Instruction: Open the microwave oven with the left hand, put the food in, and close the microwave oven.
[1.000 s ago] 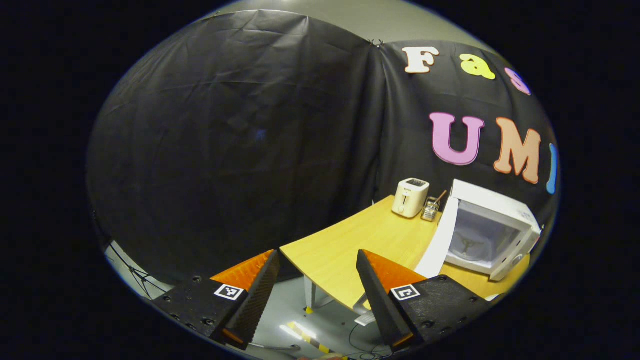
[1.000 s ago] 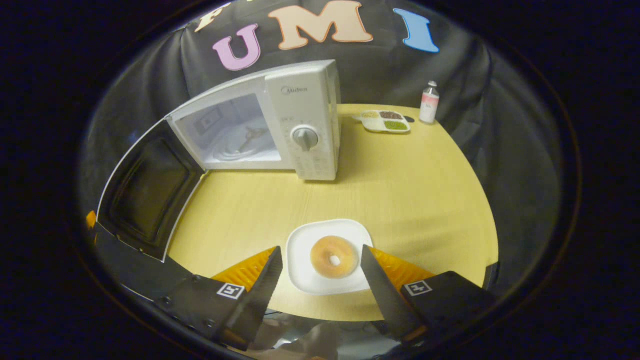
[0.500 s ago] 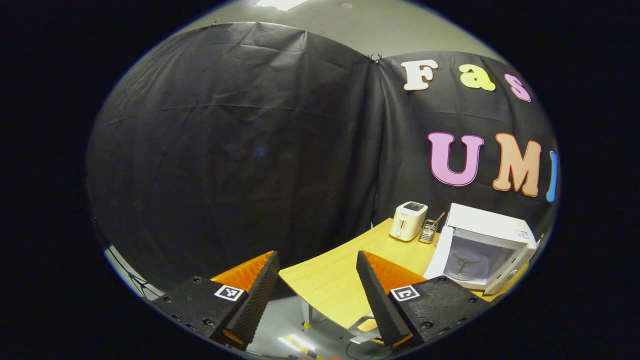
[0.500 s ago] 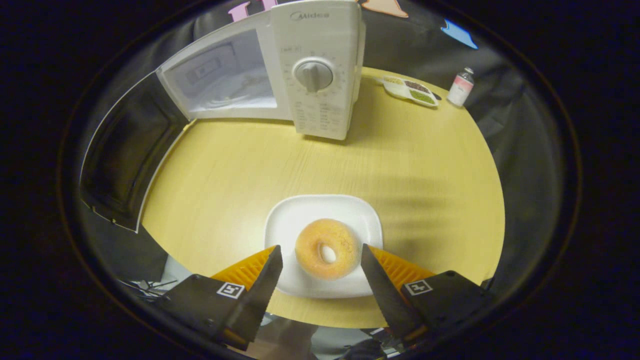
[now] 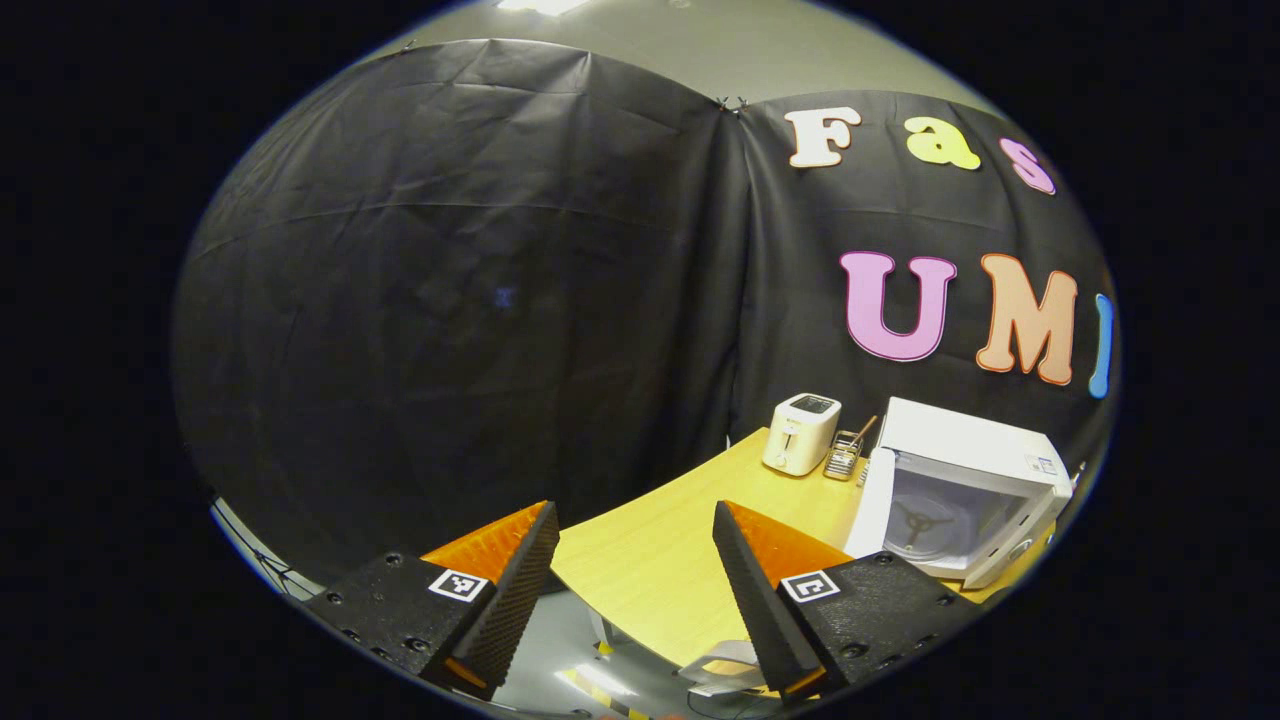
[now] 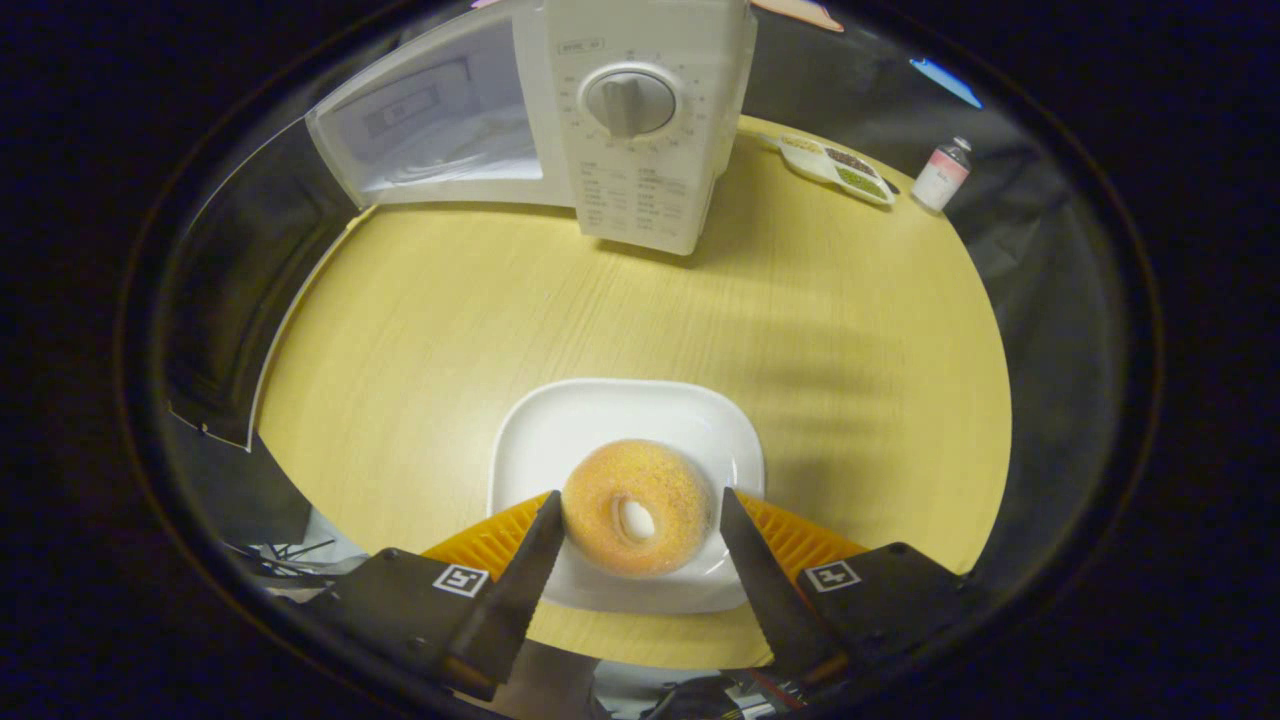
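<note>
the right gripper [image 6: 635, 525] has its jaws spread wide, straddling the doughnut [image 6: 637, 505] on the white plate [image 6: 530, 440] near the table's [image 6: 450, 300] front edge. the doughnut looks light, soft and crumbly, so squeezing its outer sides gently seems best. the microwave [image 6: 640, 120] stands open behind. the left gripper [image 5: 635, 580] hangs wide open and empty, off the table's edge.

**A staged kitchen inside a recording booth**

Black cloth [image 5: 450, 300] hangs as walls around a single wooden table [image 6: 640, 310]. On it stand a microwave [image 6: 640, 130], a toaster [image 5: 800, 433] and a utensil holder [image 5: 843, 458], kitchen props without any real kitchen fittings.
</note>
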The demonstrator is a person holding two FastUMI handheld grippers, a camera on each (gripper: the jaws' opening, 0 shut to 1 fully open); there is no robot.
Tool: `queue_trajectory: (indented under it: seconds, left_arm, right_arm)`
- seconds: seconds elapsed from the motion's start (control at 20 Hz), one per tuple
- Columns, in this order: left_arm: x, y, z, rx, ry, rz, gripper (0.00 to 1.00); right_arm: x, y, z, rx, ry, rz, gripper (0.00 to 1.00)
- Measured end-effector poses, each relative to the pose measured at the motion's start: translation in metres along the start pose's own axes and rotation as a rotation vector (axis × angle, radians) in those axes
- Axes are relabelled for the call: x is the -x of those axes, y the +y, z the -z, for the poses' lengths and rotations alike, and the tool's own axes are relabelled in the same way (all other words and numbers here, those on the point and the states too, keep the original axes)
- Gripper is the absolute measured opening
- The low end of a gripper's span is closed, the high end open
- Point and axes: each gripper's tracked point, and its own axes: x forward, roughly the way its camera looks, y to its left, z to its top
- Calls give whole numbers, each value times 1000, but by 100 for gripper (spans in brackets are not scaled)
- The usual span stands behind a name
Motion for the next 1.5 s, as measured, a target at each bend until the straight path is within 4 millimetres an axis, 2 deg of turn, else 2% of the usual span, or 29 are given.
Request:
queue_trajectory:
  seconds: [0.25,0.45,0.5,0.55,0.65,0.7,0.75,0.8,0.85,0.9,1.05,1.2,1.35,1.4,1.5]
  left_arm:
    - [-12,-11,4,5,15,45,91]
    - [-23,-16,13,6,34,78,91]
    - [-26,-16,14,6,40,86,87]
    - [-26,-15,15,6,44,94,92]
    - [-31,-15,19,5,50,111,92]
    - [-33,-15,20,3,54,120,91]
    - [-35,-14,21,-1,55,130,91]
    - [-36,-13,21,-5,56,139,92]
    - [-39,-14,23,-10,57,147,91]
    - [-42,-13,24,-14,60,157,92]
    - [-47,-14,30,-13,79,192,91]
    - [-52,-19,40,-14,104,230,92]
    - [-56,-23,51,-6,136,261,91]
    - [-57,-23,53,-1,143,267,92]
    - [-59,-23,55,7,147,277,92]
  right_arm:
    - [1,-1,0,-20,-7,24,75]
    - [16,6,-4,-102,-37,10,75]
    - [21,10,-4,-131,-46,1,74]
    - [26,16,-6,-163,-55,-14,80]
    - [38,31,-10,-218,-77,-42,80]
    - [41,40,-11,-237,-87,-57,75]
    - [46,50,-14,-254,-96,-75,79]
    - [49,61,-16,-274,-104,-97,75]
    - [53,75,-20,-298,-115,-125,79]
    - [58,90,-24,-326,-129,-160,75]
    - [67,134,-43,-414,-168,-260,75]
    - [74,167,-67,-503,-212,-350,74]
    - [75,191,-92,-583,-246,-421,74]
    - [77,198,-102,-604,-266,-440,79]
    - [77,205,-119,-623,-301,-451,79]
